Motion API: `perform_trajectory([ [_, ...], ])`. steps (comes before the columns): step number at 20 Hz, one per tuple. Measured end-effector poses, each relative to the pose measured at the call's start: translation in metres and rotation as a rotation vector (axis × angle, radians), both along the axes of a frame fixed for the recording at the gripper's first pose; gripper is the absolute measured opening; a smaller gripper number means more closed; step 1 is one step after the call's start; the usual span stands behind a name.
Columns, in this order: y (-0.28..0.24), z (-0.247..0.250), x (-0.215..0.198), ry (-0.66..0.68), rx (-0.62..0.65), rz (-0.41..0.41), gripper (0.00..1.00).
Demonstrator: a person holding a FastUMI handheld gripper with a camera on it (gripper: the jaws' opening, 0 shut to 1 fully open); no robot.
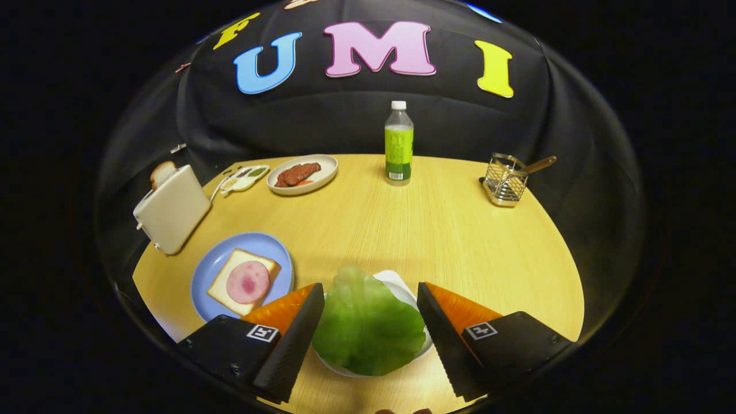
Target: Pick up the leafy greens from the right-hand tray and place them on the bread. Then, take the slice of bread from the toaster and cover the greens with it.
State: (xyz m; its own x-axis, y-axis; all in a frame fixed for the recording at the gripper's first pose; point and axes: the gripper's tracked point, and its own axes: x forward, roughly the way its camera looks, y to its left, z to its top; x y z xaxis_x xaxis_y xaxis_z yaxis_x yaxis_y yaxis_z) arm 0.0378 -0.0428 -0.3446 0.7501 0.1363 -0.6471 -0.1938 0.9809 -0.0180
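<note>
Claw point(371, 333) wide open, holding nothing; its two fingers point(290, 345) flank the greens point(365, 328), one on each side, with a gap to the leaf on both sides. Greens lie on a white tray point(402, 287) at the near edge of the desk point(437, 230), leaf covering most of the tray and overhanging its far rim. Just beside the tray, toward the desk's near left corner, sits a blue plate point(213, 267) carrying a slice of bread point(230, 276) topped with a round pink slice of ham point(248, 282). Beyond the plate, at the left edge, a white toaster point(172, 210) stands tilted in the view, a second bread slice point(163, 172) sticking up from its slot. Toward the far left edge: a small sauce dish point(244, 177), then a white plate point(325, 169) with a brown cut of meat point(298, 173). A bottle point(398, 144) with green label stands upright at the far edge, middle. A wire rack point(505, 181) with a wooden handle poking out sits near the far right edge.
</note>
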Motion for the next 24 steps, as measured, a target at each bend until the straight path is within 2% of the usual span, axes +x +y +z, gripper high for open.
perform_trajectory([
  [8, -0.004, -0.058, -0.007, 0.112, -0.118, 0.072, 1.00],
  [12, -0.001, -0.057, -0.004, 0.117, -0.074, 0.058, 0.99],
  [15, 0.003, -0.056, -0.007, 0.133, -0.081, 0.087, 0.94],
  [16, 0.006, -0.057, -0.009, 0.147, -0.079, 0.102, 0.81],
  [17, 0.008, -0.056, -0.010, 0.154, -0.084, 0.109, 0.80],
  [18, 0.008, -0.057, -0.012, 0.165, -0.089, 0.112, 0.58],
  [19, 0.007, -0.056, -0.010, 0.169, -0.092, 0.111, 0.47],
  [20, 0.006, -0.056, -0.011, 0.173, -0.087, 0.104, 0.31],
  [22, 0.009, -0.057, -0.012, 0.204, -0.062, 0.107, 0.11],
  [24, 0.008, -0.054, -0.015, 0.247, -0.023, 0.099, 0.09],
])
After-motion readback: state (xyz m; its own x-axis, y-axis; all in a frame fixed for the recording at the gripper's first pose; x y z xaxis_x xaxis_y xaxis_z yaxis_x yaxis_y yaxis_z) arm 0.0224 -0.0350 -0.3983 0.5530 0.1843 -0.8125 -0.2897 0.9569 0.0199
